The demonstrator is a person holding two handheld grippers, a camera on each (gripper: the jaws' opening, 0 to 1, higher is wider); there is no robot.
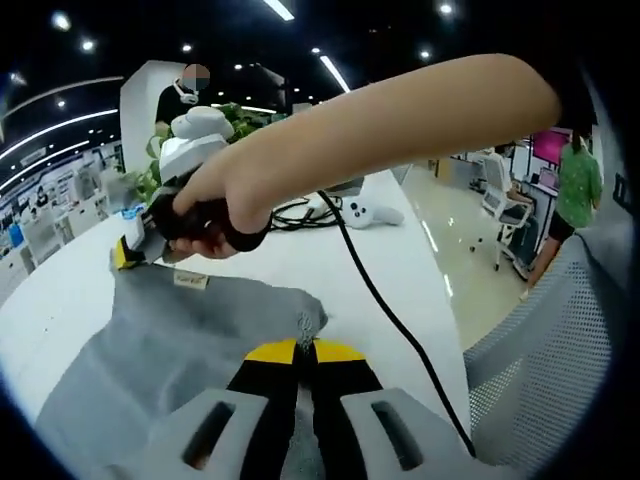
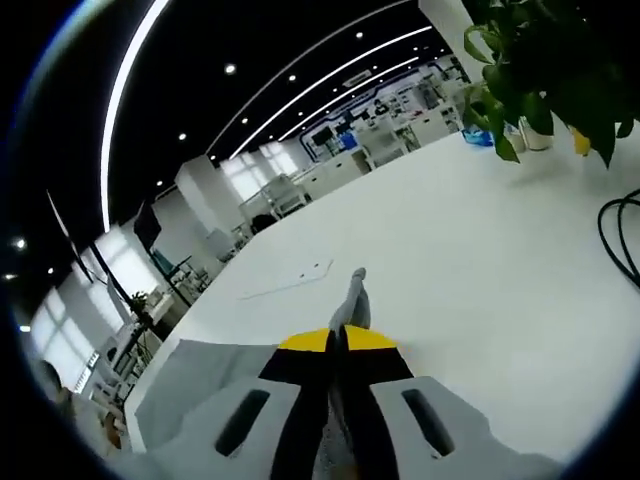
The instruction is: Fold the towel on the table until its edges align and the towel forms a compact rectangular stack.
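A grey towel (image 1: 190, 335) lies spread on the white table (image 1: 300, 255) in the left gripper view. My left gripper (image 1: 305, 350) is shut on the towel's near corner, a tuft of cloth poking out past its yellow-tipped jaws. The right gripper (image 1: 135, 250), held in a person's hand (image 1: 225, 195), pinches the towel's far edge beside a small label (image 1: 190, 280). In the right gripper view, my right gripper (image 2: 338, 342) is shut on a thin fold of grey towel (image 2: 352, 300) that sticks up above the table (image 2: 480, 250).
A black cable (image 1: 385, 310) runs from the hand across the table toward the near edge. White controller (image 1: 370, 212) and potted plants (image 2: 540, 60) stand farther back. A mesh chair (image 1: 545, 340) sits at the right. People stand in the office behind.
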